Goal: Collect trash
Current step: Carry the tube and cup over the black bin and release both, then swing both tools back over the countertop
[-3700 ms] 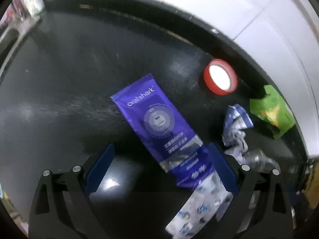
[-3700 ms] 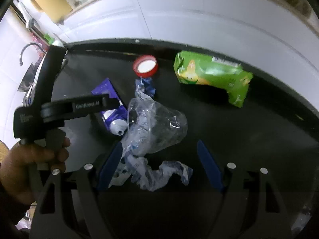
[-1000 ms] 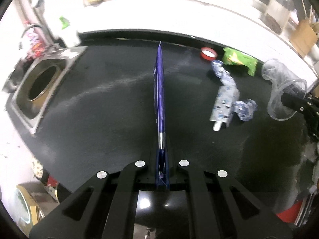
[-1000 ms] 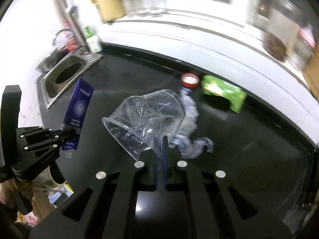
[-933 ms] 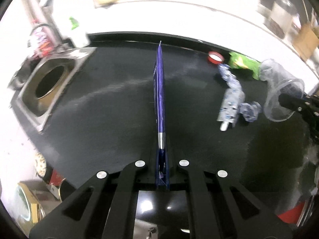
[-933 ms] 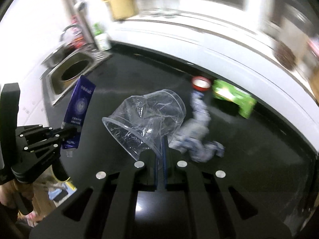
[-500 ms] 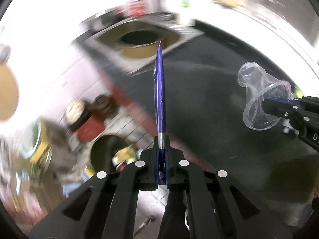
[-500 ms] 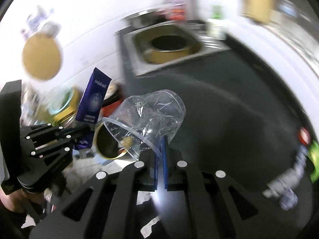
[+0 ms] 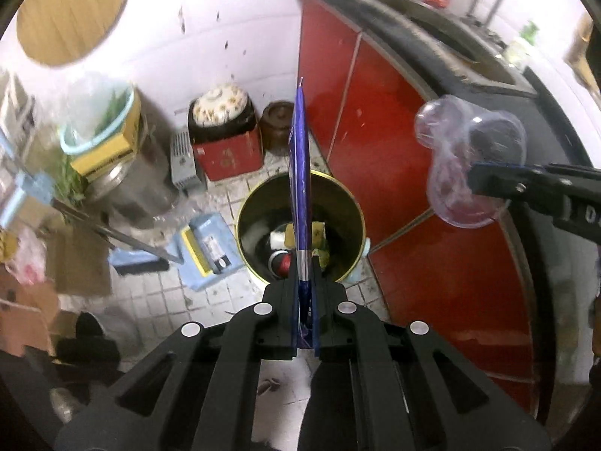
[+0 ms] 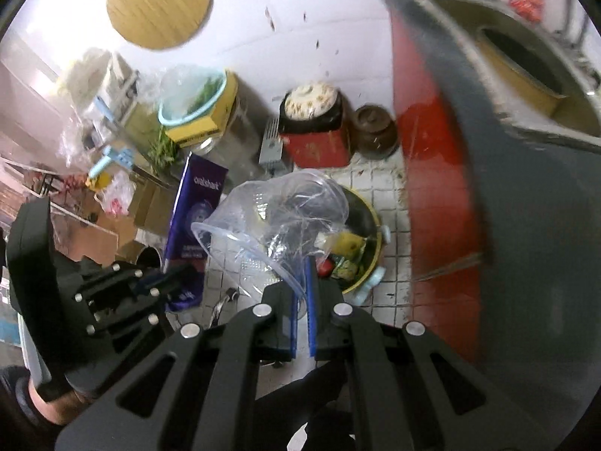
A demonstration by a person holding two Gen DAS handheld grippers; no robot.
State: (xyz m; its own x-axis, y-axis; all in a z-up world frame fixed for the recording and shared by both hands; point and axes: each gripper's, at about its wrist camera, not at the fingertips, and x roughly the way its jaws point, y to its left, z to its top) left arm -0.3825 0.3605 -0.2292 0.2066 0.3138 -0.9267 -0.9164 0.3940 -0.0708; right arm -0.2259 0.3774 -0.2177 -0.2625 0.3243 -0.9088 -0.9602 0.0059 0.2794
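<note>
My left gripper [image 9: 303,263] is shut on a flat purple wrapper [image 9: 299,173], seen edge-on and standing straight up from the jaws. It hangs above a round yellow-rimmed trash bin [image 9: 345,203] on the tiled floor, with rubbish inside. My right gripper [image 10: 302,263] is shut on the rim of a crushed clear plastic cup [image 10: 278,214], which hovers over the same bin [image 10: 370,214]. In the left wrist view the cup [image 9: 465,161] and right gripper [image 9: 475,182] sit at the right. In the right wrist view the wrapper [image 10: 195,221] and left gripper [image 10: 176,276] are at lower left.
Red cabinet doors [image 9: 375,112] under a black counter [image 9: 432,49] with a sink stand right of the bin. A red box with a patterned lid [image 9: 225,135], a brown jar [image 9: 276,124], a metal pot [image 9: 124,180] and a blue dustpan [image 9: 203,248] crowd the floor.
Both hands swung from over the black counter to the floor beside the cabinets and sank. The bin now lies under the wrapper and the cup. Both grips have held.
</note>
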